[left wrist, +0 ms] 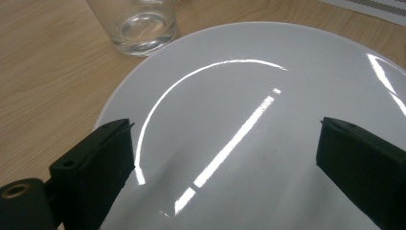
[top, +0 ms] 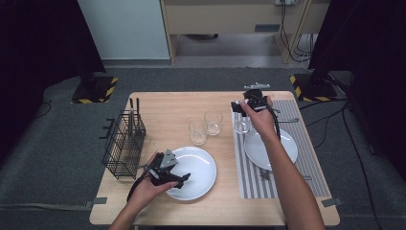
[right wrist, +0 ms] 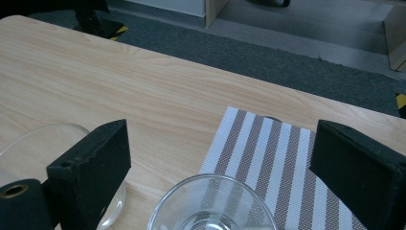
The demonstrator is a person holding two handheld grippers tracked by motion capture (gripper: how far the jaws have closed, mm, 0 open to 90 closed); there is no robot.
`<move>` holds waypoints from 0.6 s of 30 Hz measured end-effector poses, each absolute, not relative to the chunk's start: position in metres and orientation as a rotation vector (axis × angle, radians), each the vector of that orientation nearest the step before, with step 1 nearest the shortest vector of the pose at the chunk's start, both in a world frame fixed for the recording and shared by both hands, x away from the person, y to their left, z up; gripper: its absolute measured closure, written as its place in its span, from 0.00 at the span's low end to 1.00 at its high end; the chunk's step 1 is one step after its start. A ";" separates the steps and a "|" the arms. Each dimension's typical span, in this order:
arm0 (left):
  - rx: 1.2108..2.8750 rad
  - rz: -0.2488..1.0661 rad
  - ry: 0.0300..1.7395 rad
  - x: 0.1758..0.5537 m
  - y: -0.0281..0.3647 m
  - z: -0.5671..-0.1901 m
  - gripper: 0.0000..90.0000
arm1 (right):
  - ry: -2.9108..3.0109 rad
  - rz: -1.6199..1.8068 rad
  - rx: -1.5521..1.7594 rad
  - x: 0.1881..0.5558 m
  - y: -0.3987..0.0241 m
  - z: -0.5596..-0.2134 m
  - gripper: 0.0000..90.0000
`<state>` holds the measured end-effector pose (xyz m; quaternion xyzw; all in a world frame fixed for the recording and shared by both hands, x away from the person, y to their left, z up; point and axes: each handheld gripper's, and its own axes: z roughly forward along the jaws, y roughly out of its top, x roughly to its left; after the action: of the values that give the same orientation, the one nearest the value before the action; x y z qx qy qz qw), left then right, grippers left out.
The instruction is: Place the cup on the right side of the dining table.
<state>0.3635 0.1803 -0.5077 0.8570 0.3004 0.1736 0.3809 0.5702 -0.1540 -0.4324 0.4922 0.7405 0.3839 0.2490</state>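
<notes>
Above the white plate point(left wrist: 268, 110), left tongs point(left wrist: 225, 158) hover spread.

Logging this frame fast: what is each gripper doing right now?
Left gripper: jaws open, holding nothing, over the round white plate.
Right gripper: jaws open, holding nothing, above the clear drinking glass on the striped placemat.

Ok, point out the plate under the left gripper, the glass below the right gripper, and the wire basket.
plate point(left wrist: 249, 72), left gripper view, bare centre.
glass point(right wrist: 210, 201), right gripper view, near rim.
wire basket point(top: 123, 143), high view, side mesh.
</notes>
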 end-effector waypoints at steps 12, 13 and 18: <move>2.195 0.451 0.778 0.363 0.181 -0.510 0.06 | 1.998 1.051 1.337 0.553 -0.163 -0.432 0.07; 2.195 0.450 0.780 0.363 0.181 -0.510 0.06 | 1.999 1.047 1.340 0.551 -0.164 -0.432 0.07; 2.190 0.450 0.783 0.362 0.180 -0.508 0.06 | 1.977 1.065 1.352 0.541 -0.168 -0.432 0.07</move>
<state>0.3623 0.1800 -0.5076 0.8563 0.3061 0.1759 0.3770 0.5410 -0.1679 -0.4317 0.4986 0.7288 0.3925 0.2572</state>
